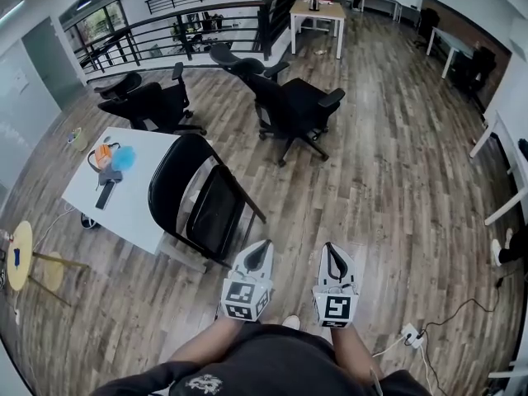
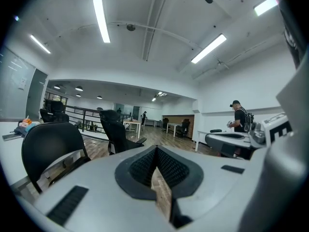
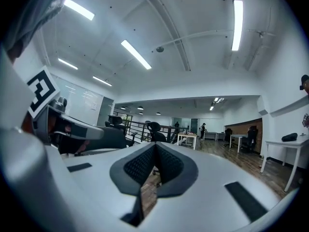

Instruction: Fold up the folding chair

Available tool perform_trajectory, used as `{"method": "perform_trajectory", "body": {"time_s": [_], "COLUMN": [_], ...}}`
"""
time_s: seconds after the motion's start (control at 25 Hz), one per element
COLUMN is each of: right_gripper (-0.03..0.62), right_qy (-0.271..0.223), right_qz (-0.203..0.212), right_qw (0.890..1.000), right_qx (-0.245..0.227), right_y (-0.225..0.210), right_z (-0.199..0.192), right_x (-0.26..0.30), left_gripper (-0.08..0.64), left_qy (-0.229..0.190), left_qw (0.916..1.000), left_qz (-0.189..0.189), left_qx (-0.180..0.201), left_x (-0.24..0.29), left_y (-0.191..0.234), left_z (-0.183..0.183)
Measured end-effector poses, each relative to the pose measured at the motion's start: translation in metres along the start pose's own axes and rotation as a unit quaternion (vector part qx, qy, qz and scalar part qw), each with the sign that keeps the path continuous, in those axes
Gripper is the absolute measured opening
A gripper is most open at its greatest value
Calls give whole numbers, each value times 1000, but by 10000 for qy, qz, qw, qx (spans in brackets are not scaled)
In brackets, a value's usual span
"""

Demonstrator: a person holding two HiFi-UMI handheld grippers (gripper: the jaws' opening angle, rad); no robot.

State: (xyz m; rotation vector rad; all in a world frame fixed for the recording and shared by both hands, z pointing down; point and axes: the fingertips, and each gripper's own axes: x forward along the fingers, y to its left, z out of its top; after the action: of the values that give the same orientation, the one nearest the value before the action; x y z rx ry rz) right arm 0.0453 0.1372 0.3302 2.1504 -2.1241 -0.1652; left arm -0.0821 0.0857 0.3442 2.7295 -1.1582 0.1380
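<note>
The black folding chair (image 1: 202, 196) stands unfolded on the wood floor, its backrest against the white table's corner. It is ahead and to the left of both grippers. My left gripper (image 1: 264, 245) is held low in front of me, shut and empty, its tip a short way right of the chair's seat. My right gripper (image 1: 330, 248) is beside it, also shut with nothing in it. In the left gripper view the closed jaws (image 2: 155, 150) point level into the room, with the chair's backrest (image 2: 48, 144) at the left. In the right gripper view the closed jaws (image 3: 154, 147) hold nothing.
A white table (image 1: 140, 213) carrying headphones and small items stands left of the chair. Black office chairs (image 1: 293, 106) (image 1: 153, 101) stand behind it, before a railing. A round yellow stool (image 1: 21, 254) is far left. A power strip (image 1: 410, 334) lies at my right. A person (image 2: 239, 117) stands far off.
</note>
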Motion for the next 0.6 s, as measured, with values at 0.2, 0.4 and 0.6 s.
{"method": "perform_trajectory", "body": {"time_s": [0.2,0.4,0.6], "right_gripper": [14,14,14], "right_qy": [41,-29,-4], "right_qz": [-48,-52,-47], "right_qw": [10000,9999,10000], "right_qx": [24,85,76], "right_y": [-6,-6,-5], "right_z": [-5,1,-1], "right_x": [-2,-2,-1], "left_gripper": [6,5,5], "left_qy": [18,17,25], "left_qw": [10000,10000,10000], "left_qz": [-19,-36,-22], "left_qx": [22,49,74], "left_x": [3,7,8], "left_y": [-4,-5,-2], "left_z": [-1,-1,-1]}}
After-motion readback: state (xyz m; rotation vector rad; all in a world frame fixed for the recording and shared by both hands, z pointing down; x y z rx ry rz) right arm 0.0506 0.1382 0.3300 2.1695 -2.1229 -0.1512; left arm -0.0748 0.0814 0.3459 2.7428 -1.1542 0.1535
